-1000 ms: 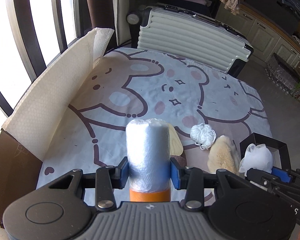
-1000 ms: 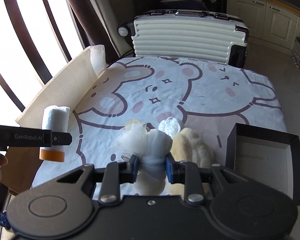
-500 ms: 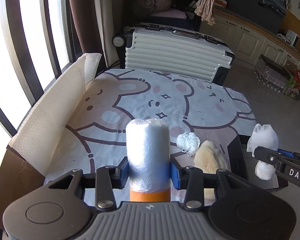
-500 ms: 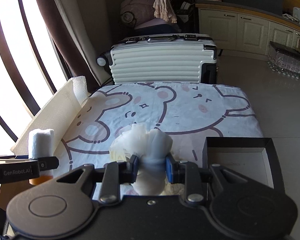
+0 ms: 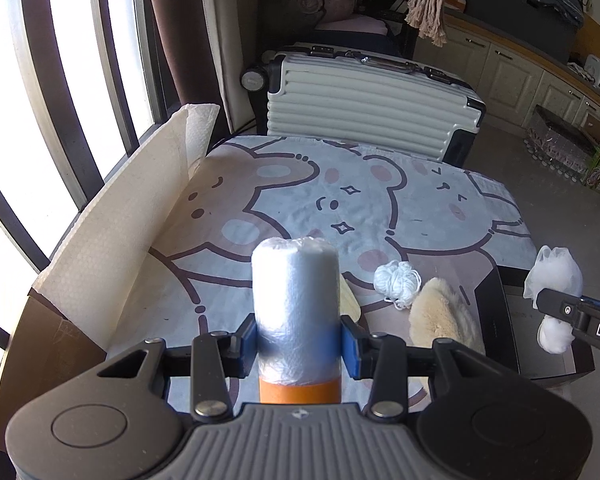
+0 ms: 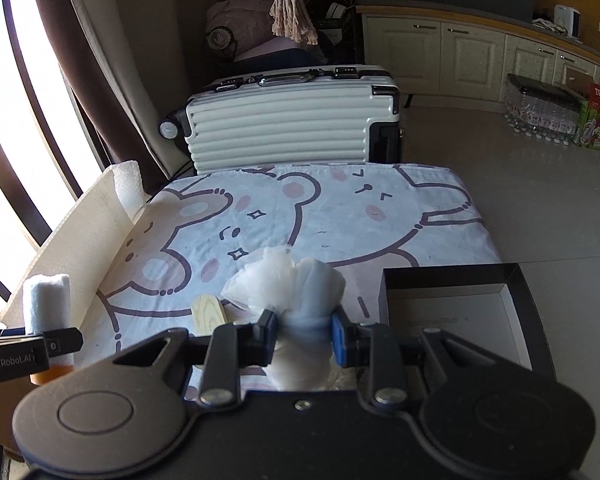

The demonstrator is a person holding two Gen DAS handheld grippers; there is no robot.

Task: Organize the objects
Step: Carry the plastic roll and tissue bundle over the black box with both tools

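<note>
The left claw (image 5: 299,338) is clamped around a roll of thin plastic film (image 5: 296,304) with an orange core end, gripping it low on the wrapped body just above the orange band, so the roll stands upright above the bear-print surface (image 5: 380,200). It looks light and fairly stiff as a cylinder, though the film skin is slick and would likely slide if squeezed near its rounded top; the present low hold seems sound. The right claw (image 6: 304,334) is pinched narrow on a white mesh puff (image 6: 296,288), soft and nearly weightless, squashed at its waist, with gathered folds billowing above the pads; it should tolerate any grip but may snag. From the right wrist view an open black box (image 6: 516,308) sits at about 3 o'clock of the puff, seemingly empty and probably the destination. In the left wrist view, at 3 o'clock of the roll, a ball of white string (image 5: 398,280) and a cream fluffy pad (image 5: 444,312) lie on the surface, beside the box.
</note>
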